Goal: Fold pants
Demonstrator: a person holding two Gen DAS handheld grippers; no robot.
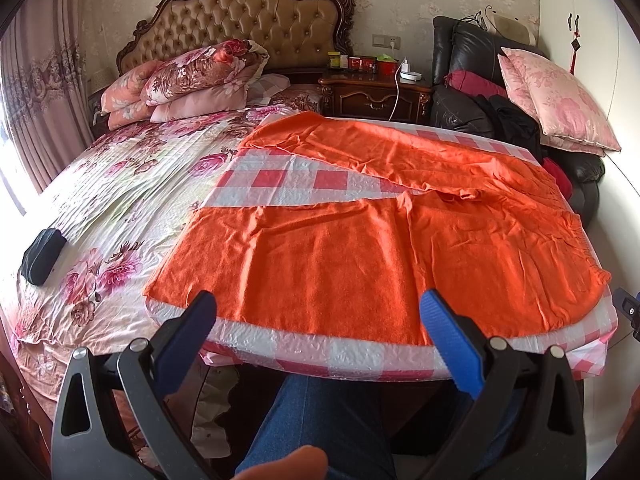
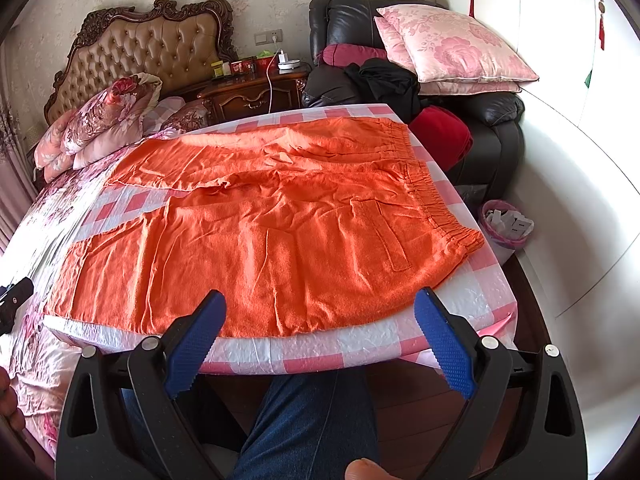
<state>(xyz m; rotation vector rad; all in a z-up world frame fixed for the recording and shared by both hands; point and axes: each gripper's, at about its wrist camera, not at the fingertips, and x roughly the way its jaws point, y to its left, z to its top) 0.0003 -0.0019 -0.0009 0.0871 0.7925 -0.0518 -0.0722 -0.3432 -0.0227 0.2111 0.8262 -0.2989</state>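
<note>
Orange pants (image 1: pixel 360 248) lie spread flat on a table covered in a pink-and-white checked cloth (image 1: pixel 288 176), both legs pointing left and the elastic waistband (image 2: pixel 436 200) at the right. My left gripper (image 1: pixel 320 312) hovers open over the near edge, above the near leg. In the right wrist view the pants (image 2: pixel 280 232) fill the table, and my right gripper (image 2: pixel 318 308) is open near the front edge, close to the waist end. Neither gripper holds any cloth. A back pocket (image 2: pixel 384 236) faces up.
A bed with a floral sheet (image 1: pixel 120 200) and stacked quilts (image 1: pixel 188 76) lies to the left, a black case (image 1: pixel 42 256) on it. A black armchair (image 2: pixel 480 120) with pink pillows stands behind the table, a wastebasket (image 2: pixel 506 224) to the right. The person's jeans-clad leg (image 1: pixel 320 420) is below.
</note>
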